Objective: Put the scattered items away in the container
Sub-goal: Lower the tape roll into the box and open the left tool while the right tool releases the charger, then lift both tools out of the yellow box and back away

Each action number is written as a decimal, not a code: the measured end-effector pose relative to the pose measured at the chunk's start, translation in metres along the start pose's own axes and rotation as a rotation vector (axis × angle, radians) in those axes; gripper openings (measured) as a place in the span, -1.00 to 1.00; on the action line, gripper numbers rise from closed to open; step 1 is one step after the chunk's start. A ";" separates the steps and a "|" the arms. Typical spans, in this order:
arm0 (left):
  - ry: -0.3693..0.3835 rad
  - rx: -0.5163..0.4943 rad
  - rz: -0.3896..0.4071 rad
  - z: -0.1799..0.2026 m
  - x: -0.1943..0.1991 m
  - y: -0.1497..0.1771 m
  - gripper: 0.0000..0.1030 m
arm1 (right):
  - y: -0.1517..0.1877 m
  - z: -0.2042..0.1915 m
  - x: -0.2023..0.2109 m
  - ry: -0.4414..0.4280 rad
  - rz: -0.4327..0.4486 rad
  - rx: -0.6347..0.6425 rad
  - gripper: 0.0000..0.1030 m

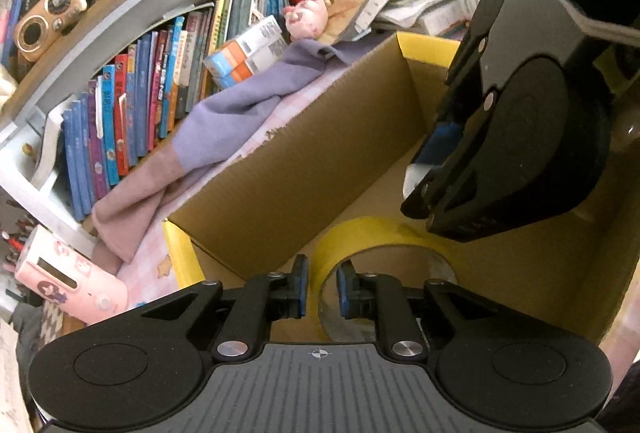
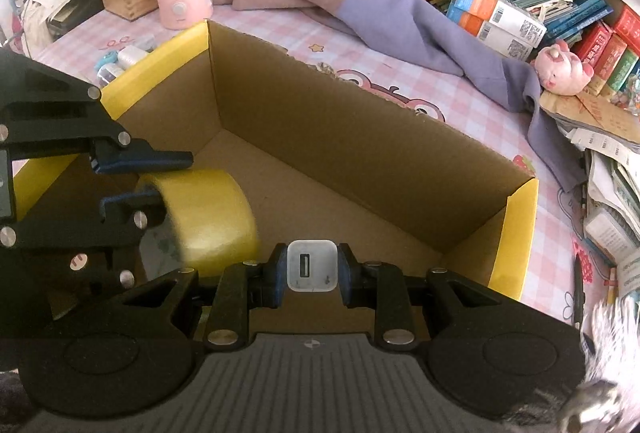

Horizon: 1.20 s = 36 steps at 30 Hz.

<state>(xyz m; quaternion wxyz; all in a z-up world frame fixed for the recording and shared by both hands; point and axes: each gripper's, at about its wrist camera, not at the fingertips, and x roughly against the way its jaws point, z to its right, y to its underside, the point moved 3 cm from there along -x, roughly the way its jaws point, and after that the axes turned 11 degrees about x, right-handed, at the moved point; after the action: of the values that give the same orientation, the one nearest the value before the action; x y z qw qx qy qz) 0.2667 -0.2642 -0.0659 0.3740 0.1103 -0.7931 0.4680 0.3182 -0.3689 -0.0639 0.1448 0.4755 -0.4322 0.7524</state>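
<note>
Low in the frame, the tape (image 1: 374, 233) is straddled inside the box (image 2: 360, 129) by the left gripper (image 1: 322, 287), jaws slackened to release; the charger (image 2: 311, 265) is clamped by the right gripper (image 2: 311, 267), ready for dropping.

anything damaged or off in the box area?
Brown cardboard box: its far wall's top edge is torn ragged, near the middle. The yellow tape roll inside looks fine.

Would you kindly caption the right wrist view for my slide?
Right hand-held gripper grips a white USB charger over the cardboard box beside the yellow tape roll.
</note>
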 end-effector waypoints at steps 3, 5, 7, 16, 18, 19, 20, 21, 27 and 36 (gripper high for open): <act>-0.006 0.018 0.011 -0.001 0.002 -0.001 -0.62 | 0.000 0.000 0.002 0.009 0.008 -0.003 -0.54; -0.010 0.027 0.026 -0.002 0.005 -0.001 -0.47 | 0.000 0.001 0.003 0.016 0.014 -0.005 -0.52; -0.020 0.036 0.051 -0.002 0.009 -0.001 -0.26 | 0.000 0.002 0.005 0.025 0.023 -0.011 -0.42; -0.060 0.121 0.158 -0.006 0.038 -0.002 0.36 | -0.004 -0.002 0.028 0.069 0.104 -0.066 -0.07; -0.058 0.141 0.181 -0.009 0.046 -0.002 0.44 | -0.006 -0.005 0.036 0.080 0.127 -0.079 -0.04; -0.057 0.146 0.193 -0.011 0.049 -0.002 0.45 | -0.007 -0.007 0.040 0.087 0.139 -0.084 -0.03; -0.056 0.149 0.203 -0.012 0.054 -0.001 0.49 | -0.008 -0.010 0.044 0.095 0.150 -0.089 0.00; -0.057 0.152 0.214 -0.014 0.058 0.000 0.55 | -0.009 -0.012 0.048 0.103 0.162 -0.094 0.01; -0.062 0.210 0.268 -0.024 0.083 0.007 0.83 | -0.009 -0.025 0.080 0.171 0.252 -0.172 0.14; -0.044 0.315 0.332 -0.045 0.121 0.032 0.97 | 0.003 -0.049 0.121 0.293 0.361 -0.320 0.28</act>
<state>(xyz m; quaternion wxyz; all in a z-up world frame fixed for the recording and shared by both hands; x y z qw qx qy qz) 0.1882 -0.1890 0.0098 0.2526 0.0456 -0.7256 0.6384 0.2259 -0.3553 0.0271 0.1427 0.2480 -0.5975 0.7491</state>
